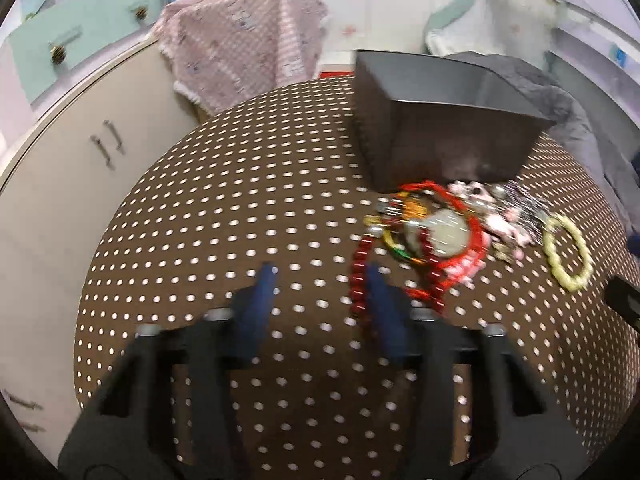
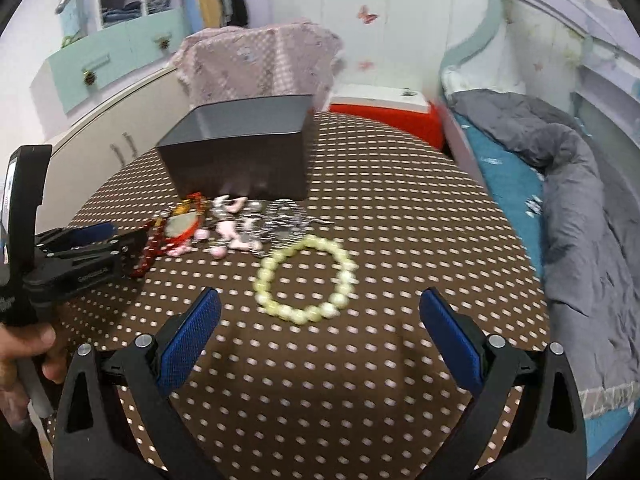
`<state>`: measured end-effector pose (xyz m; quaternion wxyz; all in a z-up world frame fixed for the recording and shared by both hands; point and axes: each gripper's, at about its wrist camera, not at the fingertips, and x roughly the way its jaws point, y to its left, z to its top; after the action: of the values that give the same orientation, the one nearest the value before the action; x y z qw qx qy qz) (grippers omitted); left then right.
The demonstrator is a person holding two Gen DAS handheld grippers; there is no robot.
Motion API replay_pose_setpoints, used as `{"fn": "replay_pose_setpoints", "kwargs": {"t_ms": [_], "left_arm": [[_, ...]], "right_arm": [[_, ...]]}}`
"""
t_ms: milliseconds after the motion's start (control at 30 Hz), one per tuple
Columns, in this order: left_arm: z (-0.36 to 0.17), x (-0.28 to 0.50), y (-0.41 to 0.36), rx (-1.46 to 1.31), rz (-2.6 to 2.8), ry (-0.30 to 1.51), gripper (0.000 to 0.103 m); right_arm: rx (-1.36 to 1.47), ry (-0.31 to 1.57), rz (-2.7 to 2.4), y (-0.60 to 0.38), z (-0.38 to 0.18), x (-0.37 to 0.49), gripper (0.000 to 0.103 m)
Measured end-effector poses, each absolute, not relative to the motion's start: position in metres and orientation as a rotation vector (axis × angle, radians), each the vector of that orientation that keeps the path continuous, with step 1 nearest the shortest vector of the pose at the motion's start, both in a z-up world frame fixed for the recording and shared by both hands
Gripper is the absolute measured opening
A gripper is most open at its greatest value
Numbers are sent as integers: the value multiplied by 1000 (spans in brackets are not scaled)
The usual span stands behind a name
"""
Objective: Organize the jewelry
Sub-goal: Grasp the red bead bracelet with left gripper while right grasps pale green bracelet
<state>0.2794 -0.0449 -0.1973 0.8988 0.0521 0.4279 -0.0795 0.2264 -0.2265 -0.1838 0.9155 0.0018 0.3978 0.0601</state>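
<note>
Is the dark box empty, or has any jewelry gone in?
Cannot tell: the dark box stands upright and open-topped, its floor hidden. Jewelry pile and pale bead bracelet lie outside.

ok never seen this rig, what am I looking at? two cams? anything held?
No robot here: a person holds one handheld gripper in each hand, and each carries a fisheye camera looking along its two blue-padded fingers.

The left-wrist view shows the left gripper, open and empty, its fingers near a red bead string. The right-wrist view shows the right gripper, wide open and empty, facing a pale yellow bead bracelet. At that view's left edge you also see the left gripper from the side.

Everything lies on a brown polka-dot cloth: a jewelry pile in front of a dark open box. Nothing is held.
</note>
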Motion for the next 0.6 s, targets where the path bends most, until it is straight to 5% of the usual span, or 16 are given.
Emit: {"fn": "replay_pose_setpoints", "kwargs": {"t_ms": [100, 267, 300, 600], "left_arm": [[-196, 275, -47, 81, -209, 894, 8], [-191, 269, -36, 37, -244, 894, 8], [-189, 266, -33, 31, -249, 890, 8], [-146, 238, -24, -10, -321, 805, 8]], "right_arm": [[-38, 848, 180, -212, -192, 240, 78], [-105, 885, 191, -205, -207, 248, 28], [-107, 889, 198, -205, -206, 246, 7], [114, 839, 315, -249, -162, 201, 8]]}}
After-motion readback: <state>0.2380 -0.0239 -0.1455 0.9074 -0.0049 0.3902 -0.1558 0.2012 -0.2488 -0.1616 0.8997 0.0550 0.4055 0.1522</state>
